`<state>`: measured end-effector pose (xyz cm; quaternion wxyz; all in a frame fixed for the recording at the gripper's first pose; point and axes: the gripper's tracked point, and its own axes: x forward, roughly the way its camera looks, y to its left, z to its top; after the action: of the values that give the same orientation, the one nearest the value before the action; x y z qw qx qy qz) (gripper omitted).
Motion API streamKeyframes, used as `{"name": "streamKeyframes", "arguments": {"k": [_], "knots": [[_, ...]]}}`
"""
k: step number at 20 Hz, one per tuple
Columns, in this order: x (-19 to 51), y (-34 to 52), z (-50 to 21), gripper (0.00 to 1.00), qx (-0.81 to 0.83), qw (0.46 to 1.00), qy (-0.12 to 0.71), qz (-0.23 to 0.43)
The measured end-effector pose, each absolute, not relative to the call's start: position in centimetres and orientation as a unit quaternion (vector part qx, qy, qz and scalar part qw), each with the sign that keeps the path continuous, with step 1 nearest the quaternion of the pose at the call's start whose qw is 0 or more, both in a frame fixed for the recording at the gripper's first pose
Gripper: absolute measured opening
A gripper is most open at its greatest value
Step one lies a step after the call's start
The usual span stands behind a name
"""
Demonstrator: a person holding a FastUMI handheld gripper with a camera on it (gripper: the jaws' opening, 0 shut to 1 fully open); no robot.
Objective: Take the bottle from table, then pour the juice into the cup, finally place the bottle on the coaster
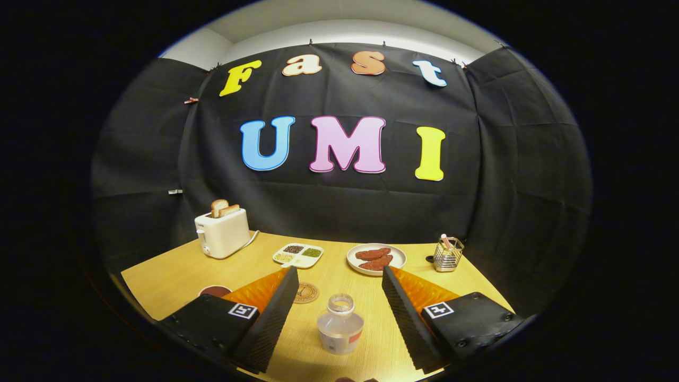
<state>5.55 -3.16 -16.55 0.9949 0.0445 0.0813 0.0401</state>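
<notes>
A small clear bottle [340,324] with no cap stands upright on the wooden table [175,273], between my two fingers and apart from both. My gripper [338,275] is open wide, with gaps on each side of the bottle. A round brown coaster [306,292] lies just beyond the left finger, partly hidden by it. A dark red cup [214,291] shows its rim past the left finger's outer side.
A white toaster [222,232] holding toast stands at the back left. Further right come a divided tray [298,255] of seeds, a plate [376,259] with reddish patties, and a metal wire holder [447,254] at the back right.
</notes>
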Motion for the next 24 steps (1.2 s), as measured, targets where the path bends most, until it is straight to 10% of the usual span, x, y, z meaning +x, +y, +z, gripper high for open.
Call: {"name": "streamKeyframes", "arguments": {"k": [20, 24], "knots": [[7.2, -1.5, -29.5, 0.97, 0.040, 0.986, 0.147, 0.064], [7.6, -1.2, -30.4, 0.79, 0.055, 0.984, 0.162, 0.057]]}}
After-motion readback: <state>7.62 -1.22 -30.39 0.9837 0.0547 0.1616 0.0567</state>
